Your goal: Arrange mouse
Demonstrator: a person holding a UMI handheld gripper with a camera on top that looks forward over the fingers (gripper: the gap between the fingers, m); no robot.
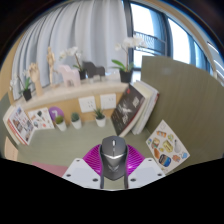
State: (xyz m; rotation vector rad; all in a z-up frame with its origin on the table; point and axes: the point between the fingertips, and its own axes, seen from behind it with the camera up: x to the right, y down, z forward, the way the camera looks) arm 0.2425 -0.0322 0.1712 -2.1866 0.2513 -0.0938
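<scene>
A grey and black computer mouse point(113, 155) sits between my gripper's point(113, 165) two fingers, its nose pointing away from me. The magenta pads point(92, 162) press against both of its sides, so the fingers are shut on it. The mouse is held up above a yellowish tabletop point(95, 140).
A leaflet with colourful pictures point(167, 147) lies on the table to the right. A dark open book or board point(130, 107) leans ahead. Small potted plants point(75, 120), a purple ball point(56, 114) and a shelf with figurines and orchids stand beyond, before curtains and a window.
</scene>
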